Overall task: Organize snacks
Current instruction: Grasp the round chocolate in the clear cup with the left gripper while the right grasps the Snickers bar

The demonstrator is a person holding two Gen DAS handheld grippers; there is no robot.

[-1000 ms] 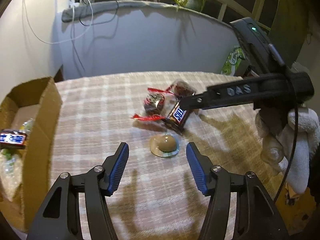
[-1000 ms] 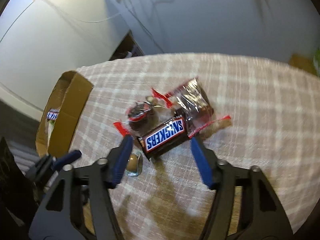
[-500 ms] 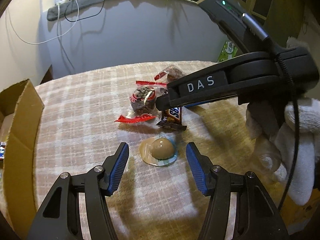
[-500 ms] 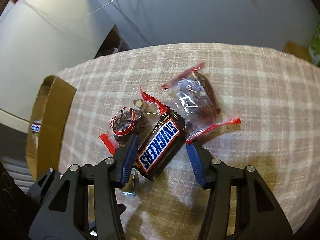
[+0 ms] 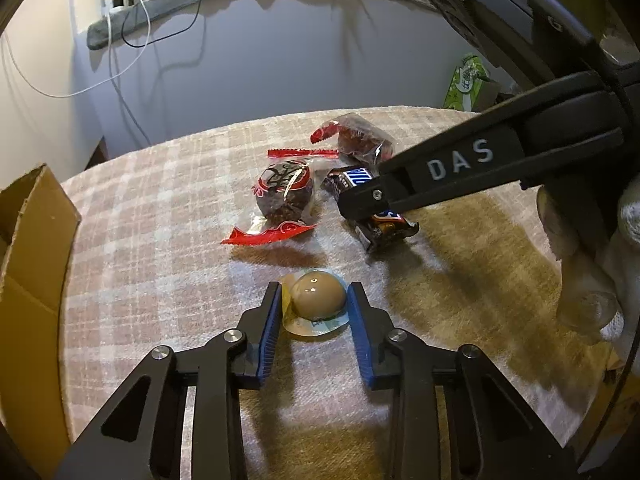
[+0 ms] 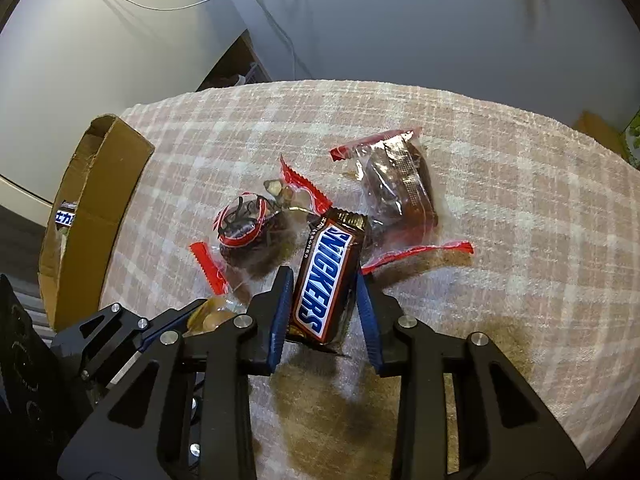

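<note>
My left gripper [image 5: 314,294] is closed around a brown jelly cup [image 5: 316,294] on the checked tablecloth, its blue pads touching both sides. My right gripper [image 6: 322,284] is closed around a Snickers bar [image 6: 326,280], pads against its long sides; the bar also shows in the left wrist view [image 5: 384,226] under the right gripper's finger. A round dark sweet in a clear red-edged wrapper [image 5: 284,196] lies left of the bar. A second wrapped dark cake [image 6: 400,188] lies behind it. The cardboard box [image 6: 92,216] stands at the table's left edge.
The box holds another Snickers bar [image 6: 64,218]. A grey wall panel with white cables [image 5: 132,24] stands behind the table. A green packet [image 5: 468,84] sits at the far right. The table edge curves close behind the snacks.
Both grippers have moved forward and narrowed: the left onto the jelly cup, the right onto the Snickers bar, which has turned lengthwise between the pads.
</note>
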